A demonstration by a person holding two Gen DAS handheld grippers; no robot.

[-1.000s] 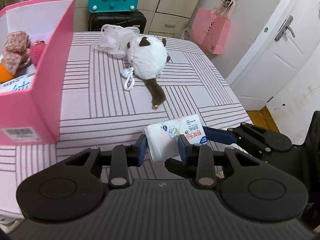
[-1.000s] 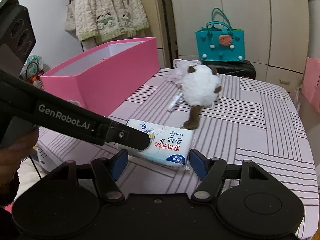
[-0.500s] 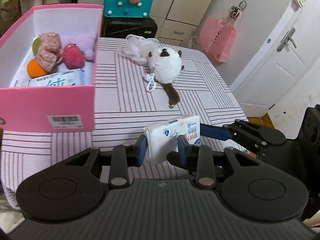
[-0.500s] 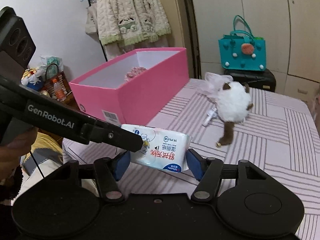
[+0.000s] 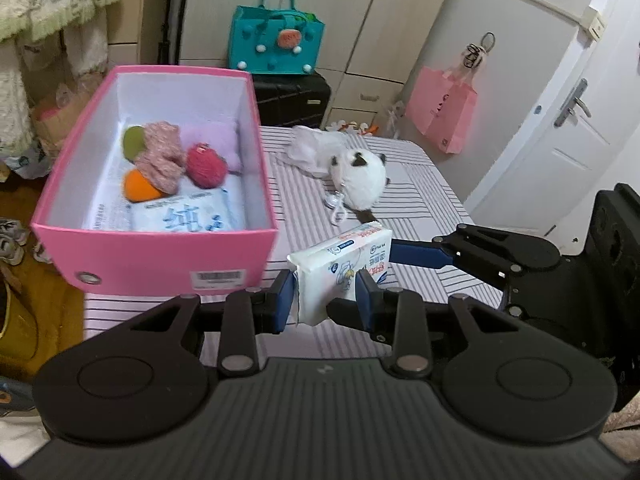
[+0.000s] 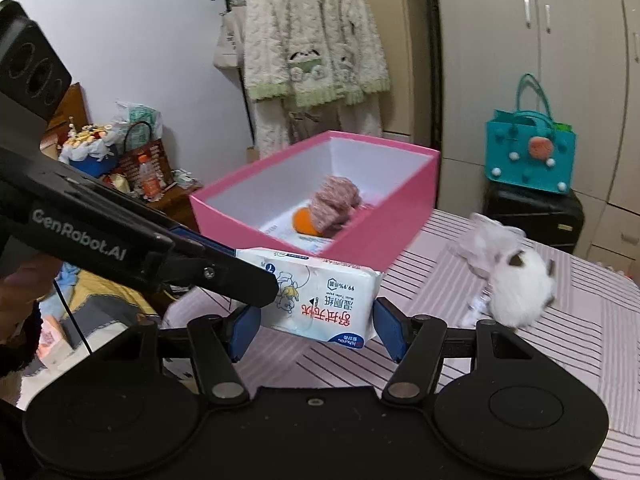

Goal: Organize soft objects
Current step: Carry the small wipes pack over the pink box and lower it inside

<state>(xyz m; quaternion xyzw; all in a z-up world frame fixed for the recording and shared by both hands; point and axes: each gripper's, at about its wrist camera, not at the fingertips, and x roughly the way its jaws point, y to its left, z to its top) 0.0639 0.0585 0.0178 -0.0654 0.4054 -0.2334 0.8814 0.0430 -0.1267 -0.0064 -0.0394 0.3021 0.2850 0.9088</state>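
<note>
Gripped the wipes pack [image 5: 344,264] from two sides, clear of the table [image 5: 424,204] and just off the near corner of the pink box [image 5: 160,256]. Clenched the left gripper [image 5: 326,300] across the pack's thin side, blue pads dented into the wrapper. Set the right gripper [image 6: 314,326] wide along the pack's length, jaws against both crimped ends, so grasping it too, though more lightly by the look of it.

Judged the step in hand as carrying the pack over the box's wall and laying it inside. Called for enough height to clear the pink rim with the pack's lower edge, not only with the jaws. Called also for moving both hands as one, since any drift apart would twist or stretch the soft wrapper. Looked best to aim at the near end of the box, flat onto the blue-printed pack [image 5: 188,216] already lying there, well short of the knitted pieces [image 5: 164,156] and the red ball [image 5: 206,166] at the back. Seemed wise to lower until the pack rested, then release the right jaws first and the left after, and to withdraw straight up without nudging the light cardboard wall.

Left the white plush toy [image 5: 364,184] and the crumpled plastic bag [image 5: 312,148] on the table, not yet put away.
</note>
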